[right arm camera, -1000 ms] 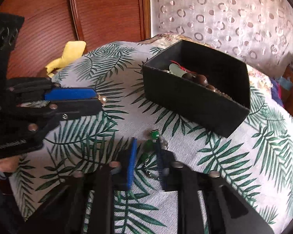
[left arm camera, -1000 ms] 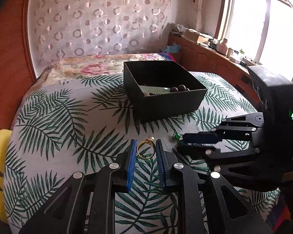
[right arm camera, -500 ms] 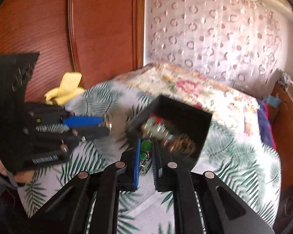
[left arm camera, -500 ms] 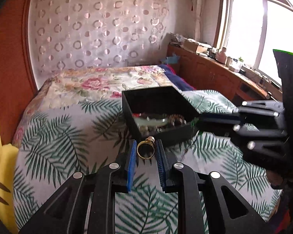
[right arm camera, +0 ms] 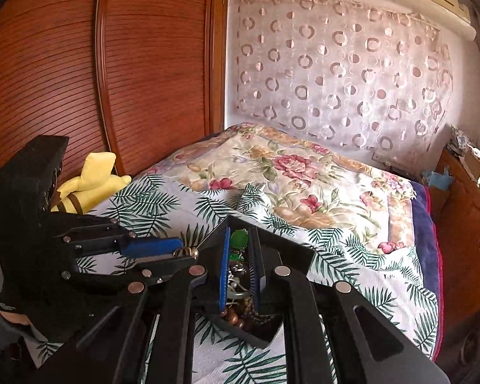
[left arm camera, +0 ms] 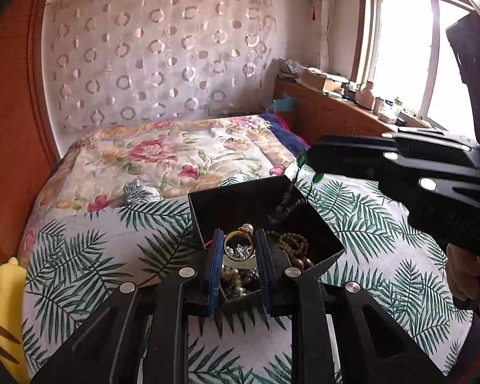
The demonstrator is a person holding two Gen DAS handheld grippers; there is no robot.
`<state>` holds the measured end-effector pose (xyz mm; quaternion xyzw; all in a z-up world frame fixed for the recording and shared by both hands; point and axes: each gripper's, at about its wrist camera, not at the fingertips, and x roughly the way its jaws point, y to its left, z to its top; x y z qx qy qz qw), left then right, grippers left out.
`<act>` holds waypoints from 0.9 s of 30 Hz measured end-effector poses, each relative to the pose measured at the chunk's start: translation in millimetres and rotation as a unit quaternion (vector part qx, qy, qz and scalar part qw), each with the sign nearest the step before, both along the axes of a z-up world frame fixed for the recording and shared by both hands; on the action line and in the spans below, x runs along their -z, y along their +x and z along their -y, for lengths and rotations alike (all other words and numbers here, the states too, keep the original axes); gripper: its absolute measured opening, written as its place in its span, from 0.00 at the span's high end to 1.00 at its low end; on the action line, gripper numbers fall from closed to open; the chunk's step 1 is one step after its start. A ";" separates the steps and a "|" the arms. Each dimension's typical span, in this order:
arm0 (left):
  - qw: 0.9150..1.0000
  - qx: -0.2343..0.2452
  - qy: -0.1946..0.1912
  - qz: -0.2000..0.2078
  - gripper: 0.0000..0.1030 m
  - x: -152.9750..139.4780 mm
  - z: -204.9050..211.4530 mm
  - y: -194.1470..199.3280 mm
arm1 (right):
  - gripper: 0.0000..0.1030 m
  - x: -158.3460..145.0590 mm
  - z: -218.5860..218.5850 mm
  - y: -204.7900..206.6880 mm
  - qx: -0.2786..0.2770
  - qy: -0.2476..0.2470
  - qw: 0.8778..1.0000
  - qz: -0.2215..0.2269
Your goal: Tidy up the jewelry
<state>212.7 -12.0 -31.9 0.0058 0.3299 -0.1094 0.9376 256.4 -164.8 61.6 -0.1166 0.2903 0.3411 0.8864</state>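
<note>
A: Left side first. What do I log?

B: I read the left gripper [left arm camera: 239, 249] with its blue-padded fingers clamped on the gold ring with a small pearl [left arm camera: 239, 239]. A second ago it held that ring low over the palm-leaf bedspread [left arm camera: 89, 256], short of the box. Now the ring hangs above the open black square jewelry box [left arm camera: 323, 236], over the bead strands and pearls [left arm camera: 236, 280] already lying inside.

A: And the right?

B: The right gripper [right arm camera: 240, 256] is pinched narrow on the green-stone pendant piece [right arm camera: 239, 239]; its dangling chain [left arm camera: 286, 204] shows from the left camera, trailing down into the box's far corner. One second back that gripper sat on the bedspread around the green piece; half a second back it was lifted beside the box. It now hovers over the box interior.

A: The box itself?

B: It rests on the bedspread, near the floral quilt [right arm camera: 291, 172]. Yellow plush toy [right arm camera: 92, 179] lies by the wooden wardrobe.
</note>
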 end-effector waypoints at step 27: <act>0.999 -0.043 0.009 0.028 0.13 -1.6 -1.4 -23.7 | 0.52 32.9 34.7 -12.1 0.074 0.045 0.996 -0.033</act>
